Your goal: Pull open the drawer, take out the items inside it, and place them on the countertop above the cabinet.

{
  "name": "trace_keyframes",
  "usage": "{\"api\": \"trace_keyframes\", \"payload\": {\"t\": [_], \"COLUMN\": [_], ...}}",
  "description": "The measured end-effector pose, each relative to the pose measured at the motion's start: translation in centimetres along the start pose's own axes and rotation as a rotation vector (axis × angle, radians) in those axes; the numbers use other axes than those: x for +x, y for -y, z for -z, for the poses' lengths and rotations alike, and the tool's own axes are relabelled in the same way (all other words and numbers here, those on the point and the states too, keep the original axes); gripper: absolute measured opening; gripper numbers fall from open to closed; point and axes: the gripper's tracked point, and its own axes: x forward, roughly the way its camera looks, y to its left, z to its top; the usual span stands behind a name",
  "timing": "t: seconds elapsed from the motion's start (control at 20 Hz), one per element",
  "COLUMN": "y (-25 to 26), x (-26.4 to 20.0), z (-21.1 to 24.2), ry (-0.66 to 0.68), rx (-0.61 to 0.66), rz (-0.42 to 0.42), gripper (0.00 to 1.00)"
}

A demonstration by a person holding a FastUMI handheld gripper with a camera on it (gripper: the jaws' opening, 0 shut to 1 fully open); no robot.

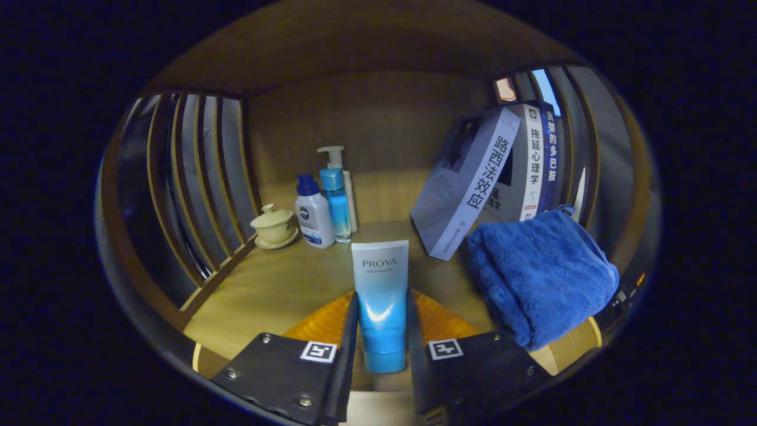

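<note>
A blue and white squeeze tube (380, 299) stands cap-down between my fingers, and my gripper (381, 322) is shut on it, both fingers pressing its sides. I hold it over the front of the wooden countertop (278, 290). Whether the tube's cap touches the wood I cannot tell. A folded blue towel (541, 275) lies on the countertop just right of the fingers.
At the back left stand a small lidded cup on a saucer (273, 226) and three bottles (326, 204). Several books (502, 177) lean at the back right, one tilted against the others. Wooden slats (195, 177) close off the left side.
</note>
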Motion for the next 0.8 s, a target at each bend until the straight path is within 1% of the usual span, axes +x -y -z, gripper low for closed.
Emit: {"api": "trace_keyframes", "payload": {"t": [0.2, 0.35, 0.4, 0.55, 0.6, 0.8], "y": [-0.1, 0.4, 0.5, 1.4, 1.1, 1.5], "x": [1.4, 1.8, 1.2, -0.6, -1.5, -6.0], "z": [0.2, 1.0, 0.8, -0.8, -1.2, -2.7], "ry": [0.004, -0.008, -0.001, 0.053, 0.058, 0.087], "rx": [0.013, -0.003, -0.012, -0.040, -0.034, -0.018], "rz": [0.008, 0.038, 0.041, 0.072, 0.067, 0.056], "gripper": [0.42, 0.42, 0.48, 0.85, 0.97, 0.99]}}
